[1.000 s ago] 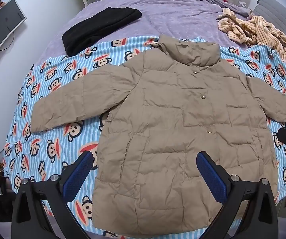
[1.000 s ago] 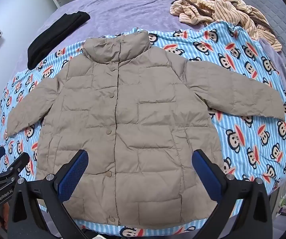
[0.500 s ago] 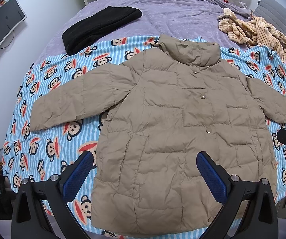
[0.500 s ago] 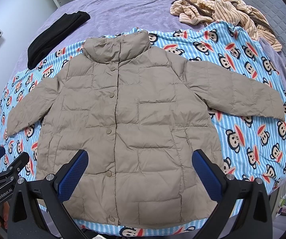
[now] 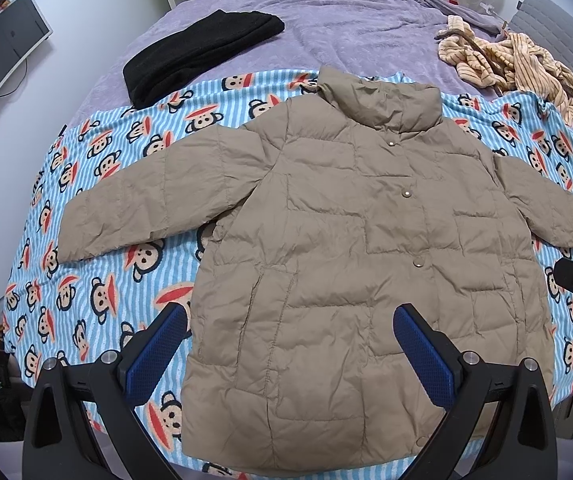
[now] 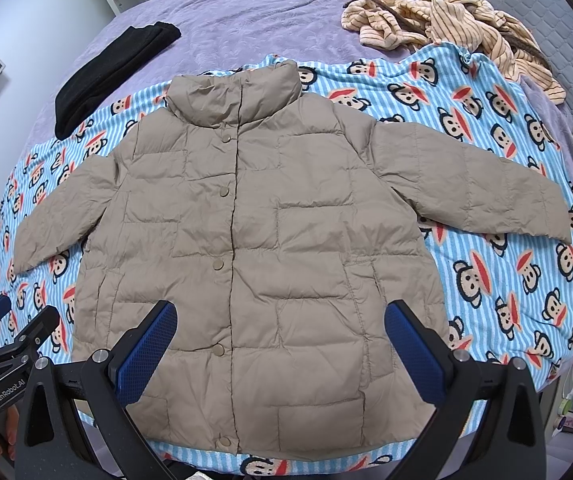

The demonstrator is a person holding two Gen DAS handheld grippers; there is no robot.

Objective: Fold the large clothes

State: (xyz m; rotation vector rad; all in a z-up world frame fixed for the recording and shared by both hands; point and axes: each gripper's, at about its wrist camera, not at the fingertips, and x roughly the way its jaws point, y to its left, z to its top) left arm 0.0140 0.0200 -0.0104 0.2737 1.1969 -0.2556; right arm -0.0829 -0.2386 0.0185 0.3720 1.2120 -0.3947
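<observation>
**Puffer jacket laid flat, no fold begun**

The tan puffer jacket (image 6: 254, 264) is spread front-up on the monkey-print blanket (image 6: 498, 280), snaps closed, collar (image 6: 234, 96) toward the far side of the bed (image 5: 366, 32). Both sleeves are extended outward: the left sleeve (image 5: 142, 204) and the right sleeve (image 6: 478, 184) lie flat on the blanket.

Handling is judged as follows: light, soft and lofty, with a smooth shell that is likely to slip; trapped air is expected to make folds spring back. A hold at a sleeve cuff or at a hem corner, where the fabric is thinner, is judged most secure.

The left tool (image 5: 290, 354) is held above the hem with its jaws wide apart, empty. The right tool (image 6: 280, 350) is likewise spread and clamped on nothing.

Further out, a black garment (image 5: 202, 56) and a striped orange garment (image 6: 446, 20) lie on the purple bedcover, apart from the jacket.
</observation>
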